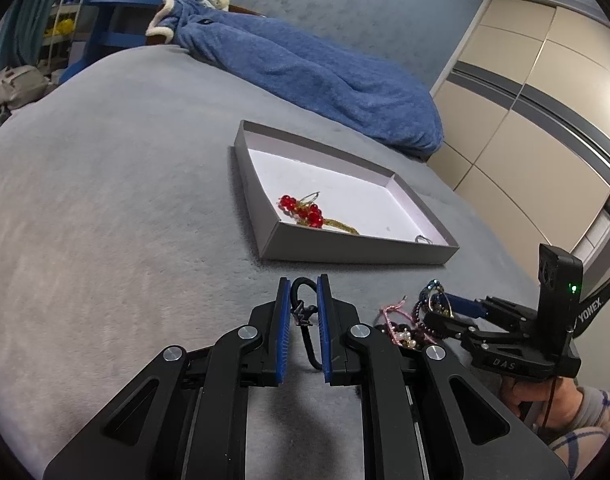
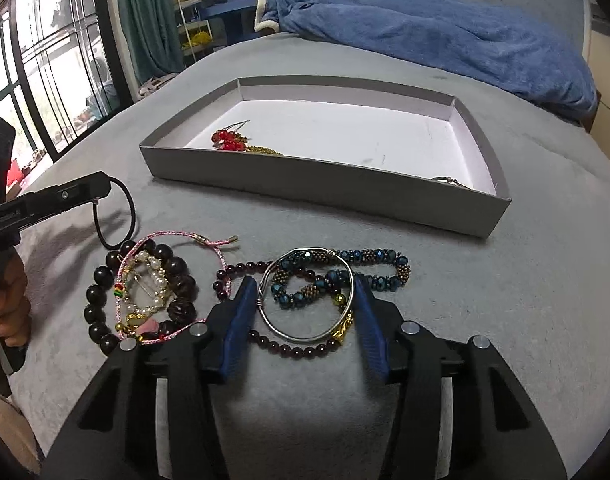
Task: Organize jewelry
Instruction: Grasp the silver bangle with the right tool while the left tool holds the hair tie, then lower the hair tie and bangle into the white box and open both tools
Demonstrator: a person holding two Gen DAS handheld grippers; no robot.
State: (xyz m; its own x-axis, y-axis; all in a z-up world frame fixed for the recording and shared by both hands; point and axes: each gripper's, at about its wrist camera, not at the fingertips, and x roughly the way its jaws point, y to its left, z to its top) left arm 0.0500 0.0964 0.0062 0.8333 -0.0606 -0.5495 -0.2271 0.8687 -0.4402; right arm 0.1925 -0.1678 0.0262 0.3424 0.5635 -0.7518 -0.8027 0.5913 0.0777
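Note:
A grey shallow box [image 1: 357, 250] [image 2: 305, 178] lies on the bed with red beads [image 1: 301, 208] [image 2: 227, 140] and a gold chain inside. My left gripper [image 1: 304, 284] is shut on a black hair tie [image 1: 303, 312], also seen from the right wrist view [image 2: 115, 214]. My right gripper [image 2: 303, 284] is open around a silver bangle [image 2: 305, 298] lying on a blue beaded bracelet [image 2: 345, 276] and a dark red bead strand [image 2: 293, 346]. A dark wooden bead bracelet [image 2: 105, 308], a pink cord [image 2: 173, 236] and pearls [image 2: 153, 276] lie to its left.
A blue blanket [image 1: 305, 76] [image 2: 445, 36] lies beyond the box. The grey bed cover [image 1: 105, 200] spreads all around. Wardrobe doors [image 1: 525, 112] stand on the right, a window [image 2: 45, 60] and blue shelves [image 2: 241, 4] at the far left.

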